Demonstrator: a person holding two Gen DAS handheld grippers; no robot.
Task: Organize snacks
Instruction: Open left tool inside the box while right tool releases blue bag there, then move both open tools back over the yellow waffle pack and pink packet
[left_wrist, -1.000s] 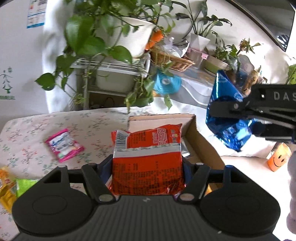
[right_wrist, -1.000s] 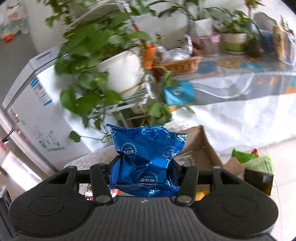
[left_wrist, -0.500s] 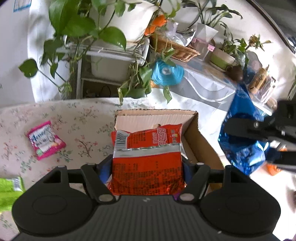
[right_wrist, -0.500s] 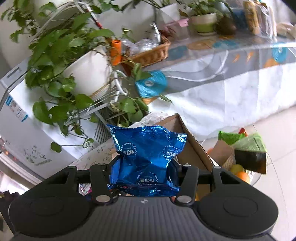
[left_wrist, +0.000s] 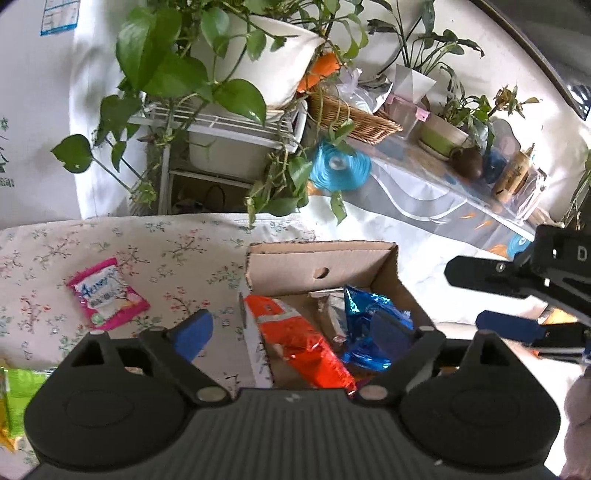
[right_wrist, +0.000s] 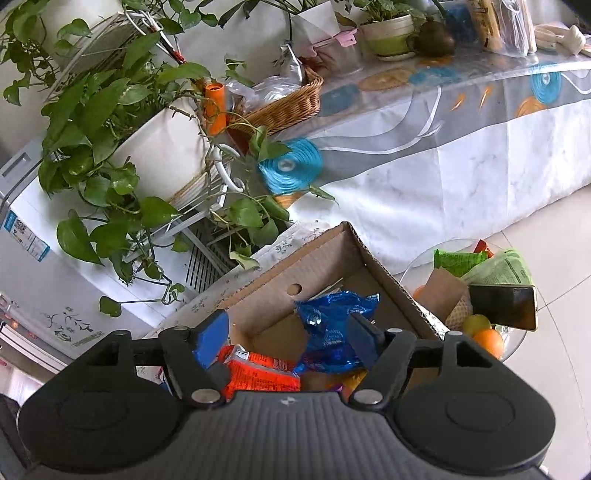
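Note:
An open cardboard box (left_wrist: 321, 258) stands on the flowered table. A red snack packet (left_wrist: 303, 339) and a blue foil packet (left_wrist: 365, 321) lie inside it. My left gripper (left_wrist: 291, 328) is open and empty just above the box. My right gripper (right_wrist: 288, 332) is open and empty over the same box (right_wrist: 332, 254), with the blue packet (right_wrist: 332, 332) and red packet (right_wrist: 258, 373) below it. The right gripper also shows in the left wrist view (left_wrist: 517, 295) at the right.
A pink packet (left_wrist: 107, 295) lies on the flowered tablecloth (left_wrist: 166, 251) left of the box. A green packet (left_wrist: 18, 391) lies at the far left. Potted plants (left_wrist: 207, 62) and a wire rack stand behind. A glass side table with fruit (right_wrist: 480, 332) is to the right.
Both grippers have opened. The red packet has dropped from the left gripper and the blue packet from the right gripper into the box.

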